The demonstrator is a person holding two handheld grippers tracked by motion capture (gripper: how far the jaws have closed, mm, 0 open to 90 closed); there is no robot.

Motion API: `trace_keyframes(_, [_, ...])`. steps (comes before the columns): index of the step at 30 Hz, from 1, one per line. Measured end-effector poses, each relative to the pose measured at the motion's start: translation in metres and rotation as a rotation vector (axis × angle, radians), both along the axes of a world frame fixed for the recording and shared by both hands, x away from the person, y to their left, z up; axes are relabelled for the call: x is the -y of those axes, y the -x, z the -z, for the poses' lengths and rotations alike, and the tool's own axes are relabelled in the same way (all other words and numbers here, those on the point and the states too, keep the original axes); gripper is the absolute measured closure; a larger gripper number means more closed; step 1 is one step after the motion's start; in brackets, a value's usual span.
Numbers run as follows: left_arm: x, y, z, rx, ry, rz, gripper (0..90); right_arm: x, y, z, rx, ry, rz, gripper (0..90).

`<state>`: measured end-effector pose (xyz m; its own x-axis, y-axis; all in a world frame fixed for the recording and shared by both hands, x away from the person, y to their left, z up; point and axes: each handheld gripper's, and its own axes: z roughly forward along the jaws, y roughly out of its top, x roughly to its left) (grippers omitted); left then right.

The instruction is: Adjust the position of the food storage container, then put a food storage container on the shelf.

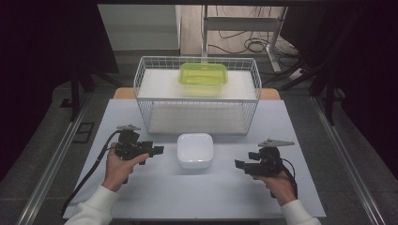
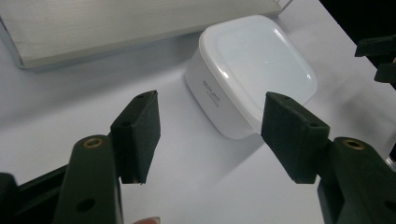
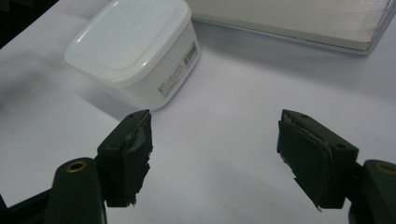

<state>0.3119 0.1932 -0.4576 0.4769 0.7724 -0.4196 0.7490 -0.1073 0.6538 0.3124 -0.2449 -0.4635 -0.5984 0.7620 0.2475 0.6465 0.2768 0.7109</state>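
White lidded box (image 1: 195,150) mid-tabletop: I judge light, stiff, slick plastic. I'd grip opposite side walls below lid rim. Left gripper (image 1: 158,150), right gripper (image 1: 238,164): jaws spread, empty.

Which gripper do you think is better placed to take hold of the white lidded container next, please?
Probably the left gripper: its open jaws sit nearer the white lidded container and point at it. The right gripper, also open, sits farther off.
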Motion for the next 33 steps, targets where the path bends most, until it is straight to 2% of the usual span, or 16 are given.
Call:
trace_keyframes(6, [0.002, -0.002, 0.002, -0.015, 0.015, 0.004, 34.1, -0.006, -0.002, -0.001, -0.013, -0.023, -0.028, 28.4])
trace_keyframes(14, [0.004, -0.003, 0.001, -0.013, 0.045, 0.008, 33.8, -0.013, -0.006, -0.002, -0.031, -0.055, -0.026, 30.0])
trace_keyframes(18, [0.008, -0.008, 0.004, -0.037, 0.057, 0.014, 33.3, -0.018, -0.011, -0.004, -0.032, -0.074, -0.028, 30.8])
trace_keyframes(20, [0.01, -0.013, 0.006, -0.049, 0.084, 0.02, 34.6, -0.022, -0.015, -0.006, -0.037, -0.087, -0.029, 31.9])
trace_keyframes(25, [0.014, -0.02, 0.009, -0.065, 0.094, 0.016, 36.0, -0.027, -0.024, -0.007, -0.054, -0.119, -0.026, 34.4])
trace_keyframes(31, [0.021, -0.031, 0.014, -0.112, 0.153, 0.009, 36.7, -0.04, -0.039, -0.004, -0.079, -0.142, -0.033, 37.0])
trace_keyframes(33, [0.023, -0.034, 0.015, -0.12, 0.156, 0.008, 36.8, -0.045, -0.042, -0.003, -0.087, -0.144, -0.041, 37.4])
